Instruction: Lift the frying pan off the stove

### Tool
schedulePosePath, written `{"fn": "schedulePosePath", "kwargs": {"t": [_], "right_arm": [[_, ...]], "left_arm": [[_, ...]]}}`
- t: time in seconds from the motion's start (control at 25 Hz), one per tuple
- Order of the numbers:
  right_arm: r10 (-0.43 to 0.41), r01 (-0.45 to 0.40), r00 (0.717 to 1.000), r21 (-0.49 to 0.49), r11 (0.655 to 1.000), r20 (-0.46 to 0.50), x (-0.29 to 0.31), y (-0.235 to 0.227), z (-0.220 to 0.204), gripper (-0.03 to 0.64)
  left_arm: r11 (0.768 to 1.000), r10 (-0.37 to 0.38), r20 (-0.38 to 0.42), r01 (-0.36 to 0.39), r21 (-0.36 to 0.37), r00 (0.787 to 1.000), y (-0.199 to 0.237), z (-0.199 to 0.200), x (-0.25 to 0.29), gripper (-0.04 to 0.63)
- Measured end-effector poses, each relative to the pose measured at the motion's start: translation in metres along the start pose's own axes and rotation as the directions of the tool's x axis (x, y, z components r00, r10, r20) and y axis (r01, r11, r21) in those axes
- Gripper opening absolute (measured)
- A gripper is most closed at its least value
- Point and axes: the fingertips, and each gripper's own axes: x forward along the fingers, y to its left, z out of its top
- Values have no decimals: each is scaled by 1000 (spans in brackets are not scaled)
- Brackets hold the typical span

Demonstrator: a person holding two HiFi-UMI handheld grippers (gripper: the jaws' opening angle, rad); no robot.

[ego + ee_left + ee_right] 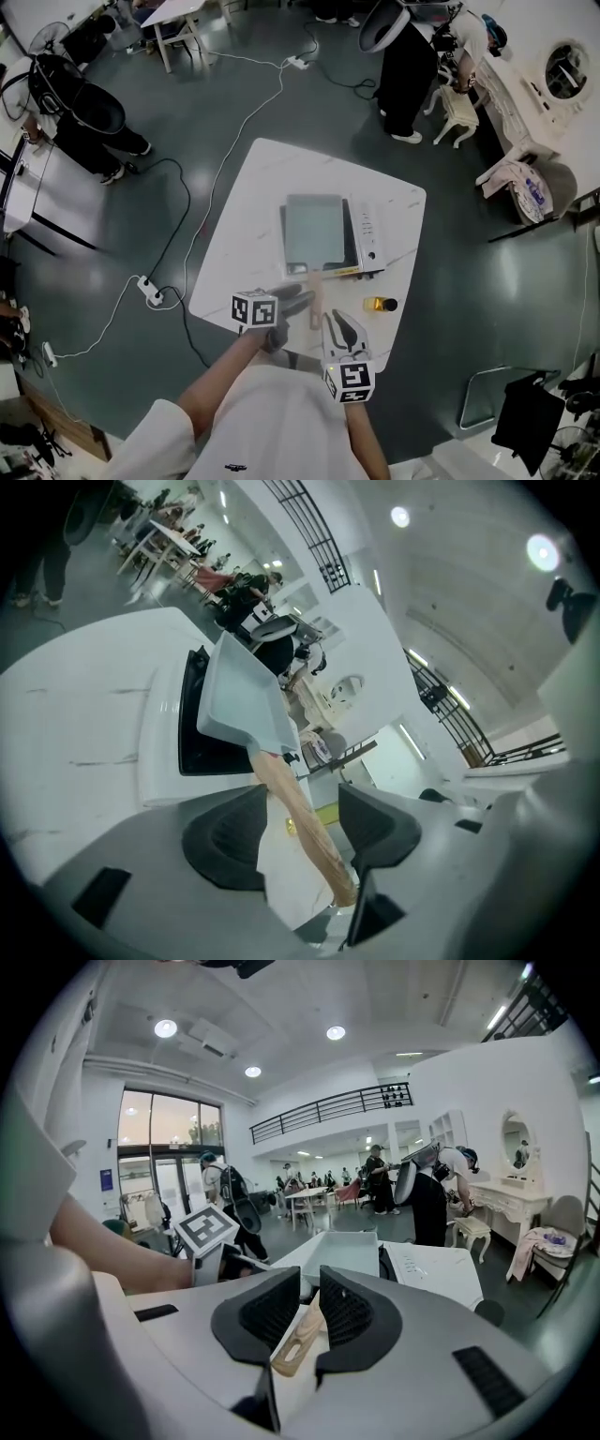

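A pale square frying pan (314, 230) (242, 700) (352, 1252) sits on a white stove (368, 234) (159, 757) (436, 1269) on the table. Its wooden handle (316, 289) (302, 822) (298, 1335) points toward me. My left gripper (296, 299) (302, 801) is open, one jaw on each side of the handle's middle, with gaps visible between pads and wood. My right gripper (338, 324) (310, 1290) is shut on the handle's near end, where the hanging hole shows between the pads.
A small yellow bottle (380, 304) with a black cap lies on the white table (262, 187), right of the handle. The table's near edge is just below the grippers. A power strip (150, 292) and cables lie on the floor at left; people stand farther off.
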Motion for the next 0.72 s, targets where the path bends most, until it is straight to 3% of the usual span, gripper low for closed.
{"fn": "schedulePosePath", "kwargs": {"t": [0.16, 0.28, 0.36, 0.48, 0.72], "right_arm": [[3, -3, 1000, 3, 1000, -6, 3, 0, -7, 38], [10, -10, 1000, 0, 1000, -7, 7, -1, -14, 38], [19, -19, 1000, 1, 1000, -15, 10, -1, -22, 87], [22, -22, 999, 15, 1000, -37, 16, -1, -31, 92], [33, -30, 997, 46, 999, -66, 25, -5, -43, 107]], "left_arm": [[1000, -26, -49, 26, -3, 998, 9, -6, 11, 219], [997, -52, -40, 50, -53, 998, 10, -3, 18, 221], [993, -72, -25, 69, -93, 997, 11, -1, 22, 218], [987, -106, -24, 102, -126, 994, 10, -1, 29, 218], [982, -133, -81, 121, -142, 988, 12, -8, 45, 222]]}}
